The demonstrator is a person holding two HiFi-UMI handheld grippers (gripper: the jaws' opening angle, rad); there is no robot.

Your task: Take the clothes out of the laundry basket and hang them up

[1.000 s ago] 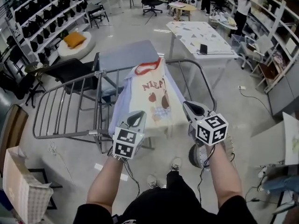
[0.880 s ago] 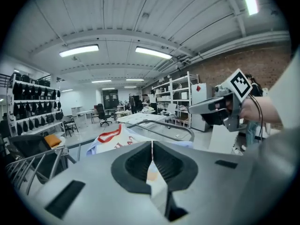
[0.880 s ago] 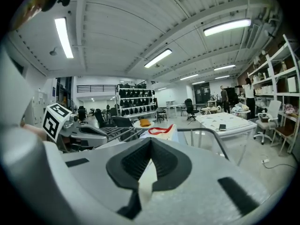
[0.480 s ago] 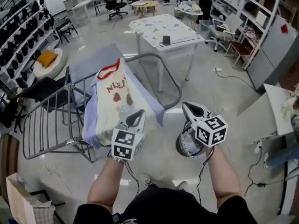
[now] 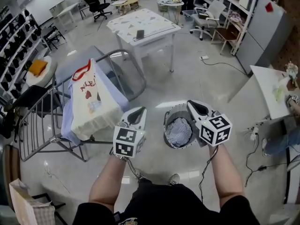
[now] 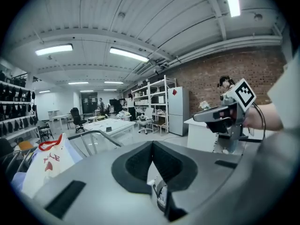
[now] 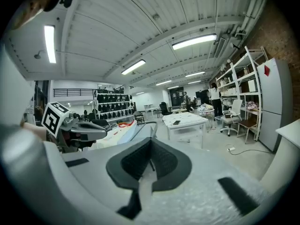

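Two grippers flank one laundry basket (image 5: 165,132). The left gripper (image 5: 139,111) is left of it and the right gripper (image 5: 193,105) is over its right rim; both jaws are fully together and hold nothing. One heap of clothes (image 5: 179,130) lies inside the basket. One drying rack (image 5: 41,122) stands left of the basket, carrying one printed shirt (image 5: 91,102) over one pale blue cloth (image 5: 68,125).

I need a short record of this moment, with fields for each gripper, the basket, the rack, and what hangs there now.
left gripper: shut, empty
right gripper: shut, empty
laundry basket: on the floor, seen between the two grippers in the head view
clothes: a pile inside the basket
drying rack: left of the basket
hung: cream shirt with red collar, lying over a pale blue cloth
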